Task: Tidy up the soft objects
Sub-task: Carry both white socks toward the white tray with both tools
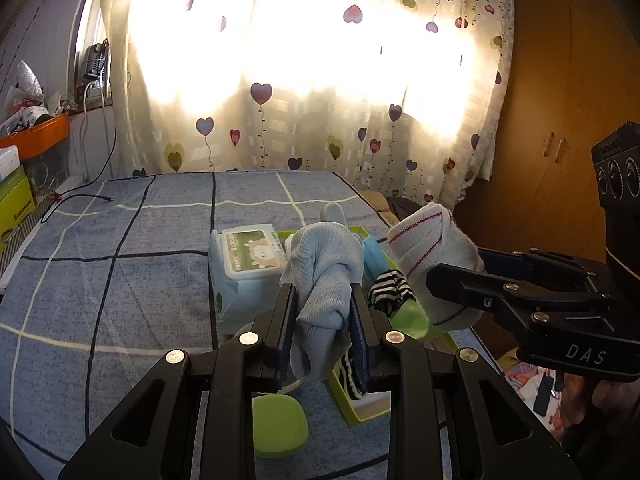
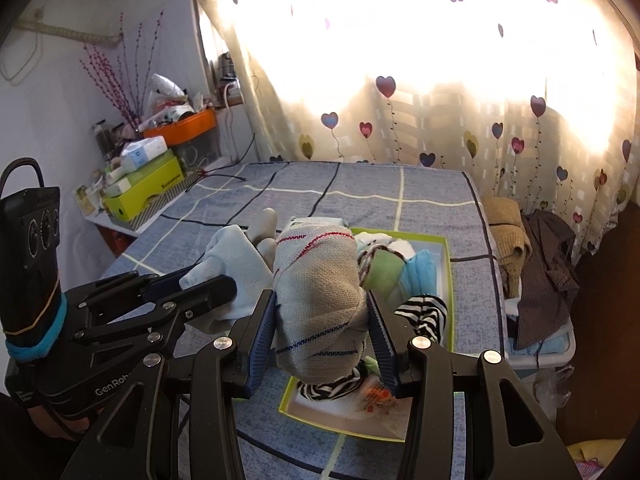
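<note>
Socks are held in both devices above a green-rimmed box (image 2: 447, 280) that lies on the blue checked bed (image 1: 120, 280). A light blue sock bundle (image 1: 324, 280) is clamped between the closed-in jaws of the left hand-held gripper (image 1: 323, 312), with its long axis running roughly along the fingers and its loose end hanging down toward the camera. A white sock with red and blue stripes (image 2: 320, 296) is gripped likewise by the right hand-held gripper (image 2: 322, 320), rolled into a fat bundle whose long axis also follows the fingers. The two bundles are seen side by side, near each other but not clearly touching, the white one to the right of the blue. The box is judged to lie directly below and slightly ahead of the right device, which is the nearer of the two; the left device is offset toward the box's left edge. Inside the box a black-and-white striped sock (image 2: 424, 312), a green rolled item (image 2: 386, 268) and a blue folded item (image 2: 424, 270) are noted. Free space appears to remain at the near end. A wet-wipes pack (image 1: 248, 256) sits just left of the box, and a green pad (image 1: 280, 424) lies nearer the camera.
</note>
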Demonstrator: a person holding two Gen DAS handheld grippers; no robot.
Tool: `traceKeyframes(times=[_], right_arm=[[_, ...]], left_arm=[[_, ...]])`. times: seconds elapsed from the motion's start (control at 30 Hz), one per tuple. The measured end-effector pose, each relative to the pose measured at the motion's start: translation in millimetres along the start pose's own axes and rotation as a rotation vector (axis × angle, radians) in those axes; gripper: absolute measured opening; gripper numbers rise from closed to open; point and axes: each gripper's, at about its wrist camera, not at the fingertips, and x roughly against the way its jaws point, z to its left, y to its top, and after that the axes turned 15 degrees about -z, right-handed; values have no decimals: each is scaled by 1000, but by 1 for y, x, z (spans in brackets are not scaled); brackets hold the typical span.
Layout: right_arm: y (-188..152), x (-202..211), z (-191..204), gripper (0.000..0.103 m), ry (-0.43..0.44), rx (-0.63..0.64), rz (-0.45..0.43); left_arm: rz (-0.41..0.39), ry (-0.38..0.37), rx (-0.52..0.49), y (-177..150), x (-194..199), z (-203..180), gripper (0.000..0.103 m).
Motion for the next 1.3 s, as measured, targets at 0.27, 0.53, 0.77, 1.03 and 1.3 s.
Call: traceKeyframes(times=[0.27, 0.53, 0.77, 1.03, 1.3], right_arm=[[-5, 9, -17, 44, -28, -28, -4], [-19, 8, -37, 44, -54, -71, 19], [-41, -3, -58, 44, -81, -125, 72], [-62, -25, -69, 44, -90, -157, 134], [-75, -39, -76, 45, -88, -176, 177]], left_arm=[[20, -28, -10, -3, -7, -16, 27], [75, -57, -12, -17, -24, -30, 27], [134, -70, -9, -32, -43, -36, 27], [194, -77, 1, -47, -62, -38, 27], [246, -82, 0, -60, -78, -40, 27]])
